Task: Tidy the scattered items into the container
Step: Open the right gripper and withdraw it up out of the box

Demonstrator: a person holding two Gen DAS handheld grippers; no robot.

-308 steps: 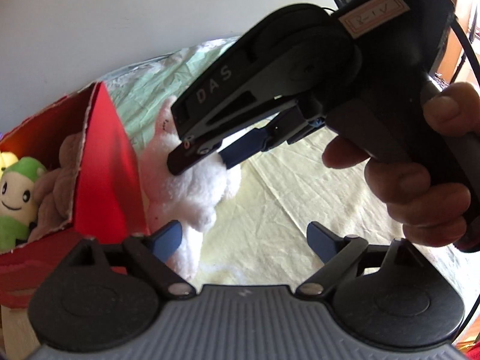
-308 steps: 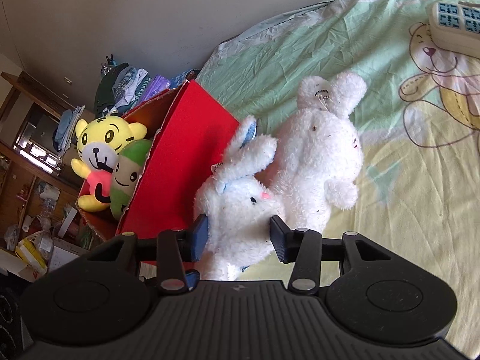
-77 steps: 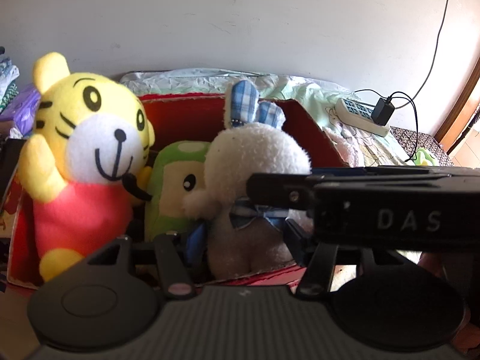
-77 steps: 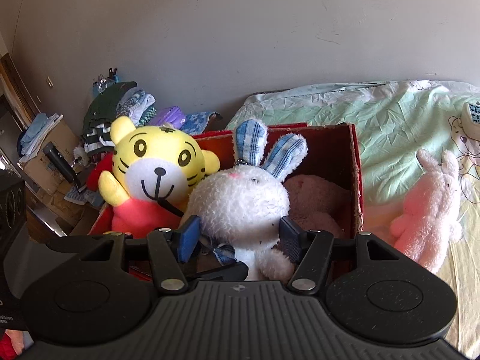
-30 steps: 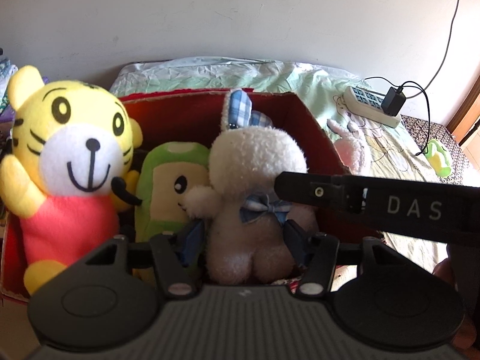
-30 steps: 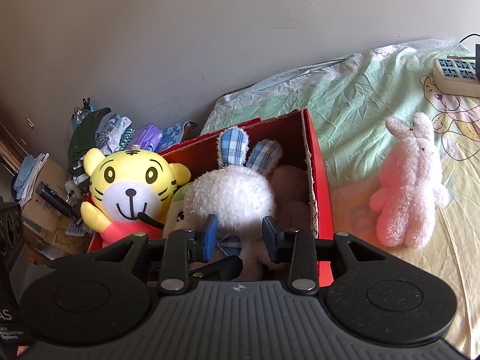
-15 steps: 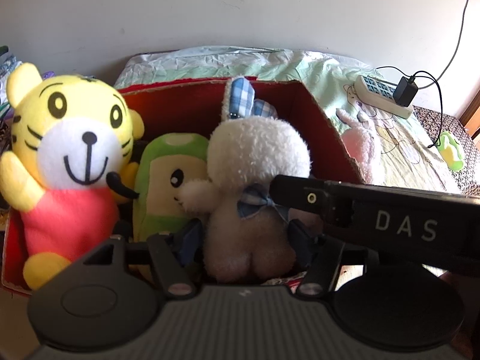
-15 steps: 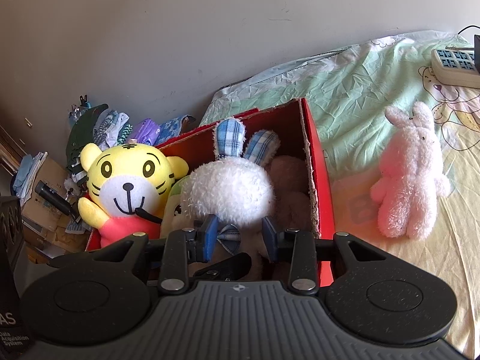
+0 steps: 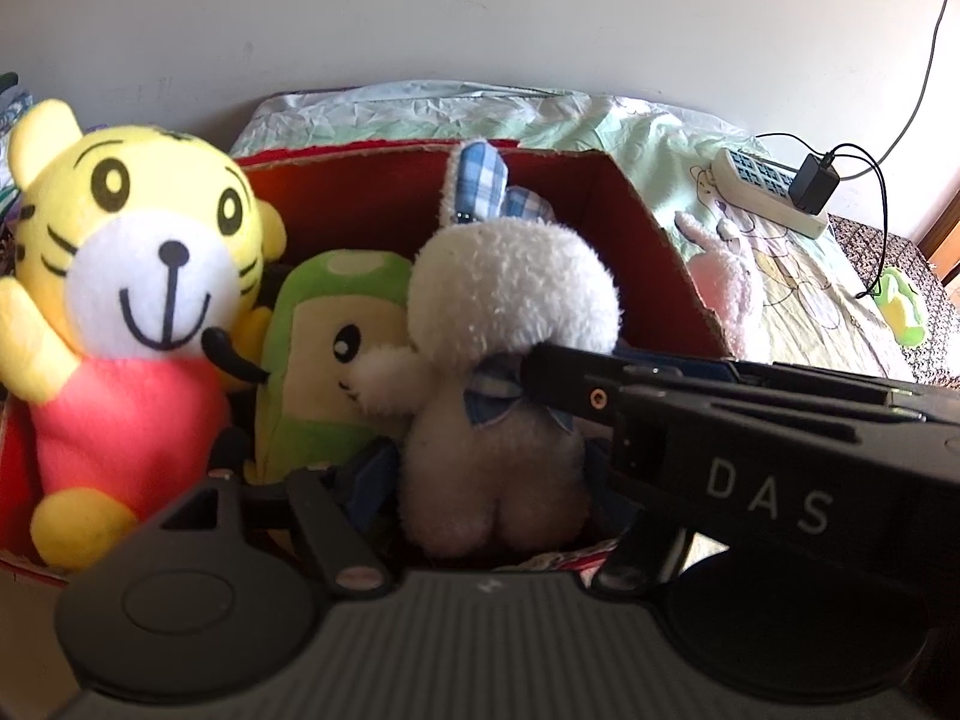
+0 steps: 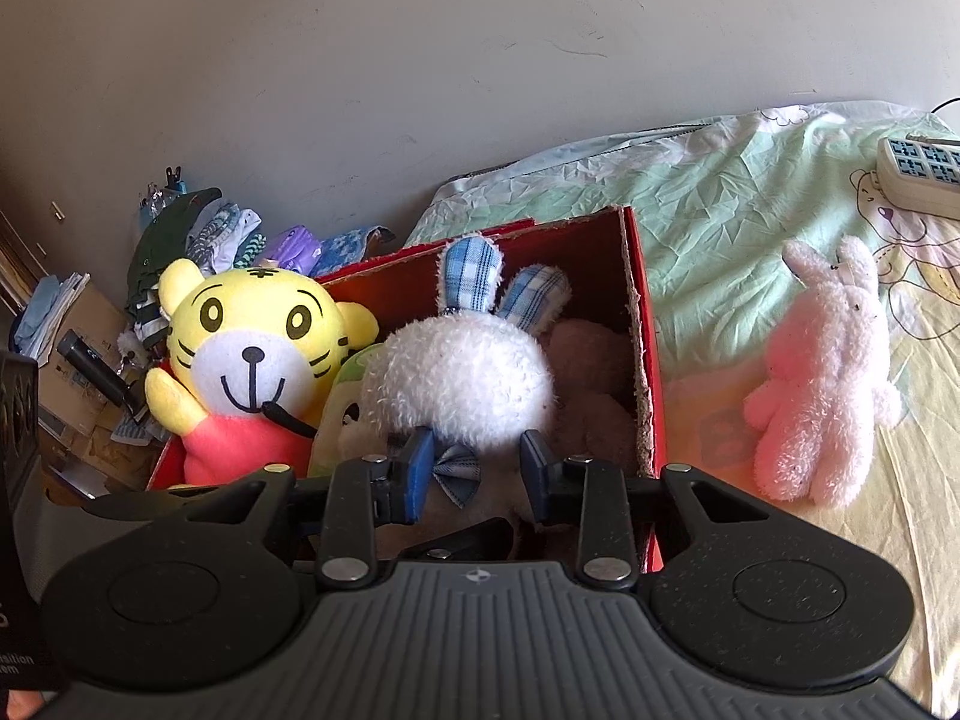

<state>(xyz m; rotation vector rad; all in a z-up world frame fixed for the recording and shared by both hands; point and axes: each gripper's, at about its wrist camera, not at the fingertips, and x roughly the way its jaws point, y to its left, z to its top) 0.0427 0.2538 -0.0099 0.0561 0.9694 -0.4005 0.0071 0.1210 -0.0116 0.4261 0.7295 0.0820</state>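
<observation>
A white bunny [image 9: 510, 312] with blue checked ears sits upright inside the red cardboard box [image 9: 360, 204], beside a green plush [image 9: 324, 360] and a yellow tiger [image 9: 126, 276]. My left gripper [image 9: 486, 480] is open, its pads flanking the bunny's lower body with small gaps. My right gripper [image 9: 540, 375] reaches in from the right. In the right wrist view, the right gripper [image 10: 477, 474] is shut on the white bunny [image 10: 462, 384] at its neck, by the blue bow. A pink bunny [image 10: 822, 384] lies on the bed outside the red box [image 10: 651, 420].
A brown plush [image 10: 591, 372] fills the box's right corner. A power strip [image 9: 762, 192] with a black adapter and cable lies on the bed sheet [image 10: 720, 210] near the wall. A green toy [image 9: 900, 306] lies far right. Piled clothes [image 10: 228, 240] and clutter sit left of the box.
My left gripper's fingers have spread slightly wider around the bunny's body. The white bunny has settled lower in the box. The right gripper stays at its neck.
</observation>
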